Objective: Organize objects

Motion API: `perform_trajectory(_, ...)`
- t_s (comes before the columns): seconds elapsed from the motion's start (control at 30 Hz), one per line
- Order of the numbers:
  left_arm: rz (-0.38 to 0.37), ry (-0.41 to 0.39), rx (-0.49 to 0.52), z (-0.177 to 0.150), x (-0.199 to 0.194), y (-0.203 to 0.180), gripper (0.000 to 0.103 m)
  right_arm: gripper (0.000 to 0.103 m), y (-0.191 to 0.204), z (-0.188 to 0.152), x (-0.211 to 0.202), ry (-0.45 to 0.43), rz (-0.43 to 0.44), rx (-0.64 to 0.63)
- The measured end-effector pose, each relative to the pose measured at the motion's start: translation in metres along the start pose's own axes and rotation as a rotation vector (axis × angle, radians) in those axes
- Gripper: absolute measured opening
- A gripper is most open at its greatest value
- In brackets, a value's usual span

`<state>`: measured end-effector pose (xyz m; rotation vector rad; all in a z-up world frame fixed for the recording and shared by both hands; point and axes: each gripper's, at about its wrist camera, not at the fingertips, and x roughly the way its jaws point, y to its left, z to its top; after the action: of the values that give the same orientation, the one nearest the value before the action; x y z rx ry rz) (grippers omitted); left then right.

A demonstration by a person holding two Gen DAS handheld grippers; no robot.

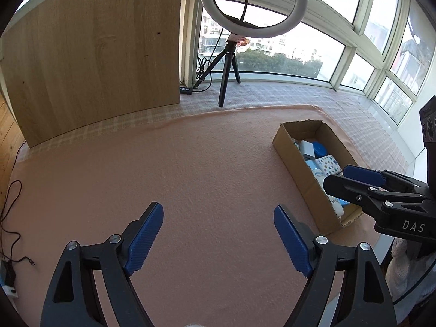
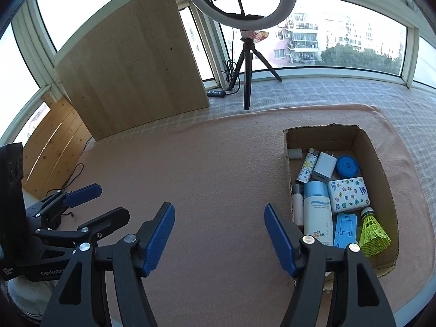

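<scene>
Sorting looks finished: I hold both grippers empty above the bare pink blanket (image 2: 218, 169).
My left gripper (image 1: 218, 237) gapes wide, my right gripper (image 2: 219, 234) stands half-wide; the cardboard box (image 2: 378, 163) to my right holds about ten items, including one shuttlecock (image 2: 372, 230), one sunscreen bottle (image 2: 317, 215), one tissue pack (image 2: 347, 193); next I would only check for strays.

An open cardboard box (image 2: 381, 190) lies on the pink cloth. Inside, packed side by side, lie a white sunscreen bottle (image 2: 317, 212), a star-printed tissue pack (image 2: 347, 193), a round blue case (image 2: 347, 166), a white charger (image 2: 323, 165), a patterned lighter (image 2: 306, 170), a blue phone stand (image 2: 344, 230) and a yellow-green shuttlecock (image 2: 373, 231).
</scene>
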<state>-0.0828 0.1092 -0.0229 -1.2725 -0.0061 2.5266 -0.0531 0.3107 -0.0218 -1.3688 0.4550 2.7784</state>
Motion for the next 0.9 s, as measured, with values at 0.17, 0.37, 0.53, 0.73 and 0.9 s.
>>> perform_trajectory(0.17,0.056,-0.013,-0.061,-0.024,-0.030,0.035,0.087,0.065,0.036,-0.015,-0.002,-0.009,-0.004,-0.041)
perform_trajectory(0.37,0.111,-0.034,-0.124,-0.048,-0.060,0.071,0.088,0.065,0.070,-0.032,-0.002,-0.014,-0.016,-0.080)
perform_trajectory(0.53,0.137,-0.034,-0.149,-0.065,-0.073,0.089,0.088,0.065,0.094,-0.042,0.000,-0.014,-0.017,-0.108)
perform_trajectory(0.73,0.152,-0.031,-0.160,-0.077,-0.082,0.103,0.088,0.065,0.115,-0.050,-0.001,-0.026,-0.029,-0.135)
perform_trajectory(0.9,0.154,-0.030,-0.153,-0.079,-0.085,0.107,0.088,0.065,0.124,-0.053,-0.001,-0.029,-0.035,-0.136)
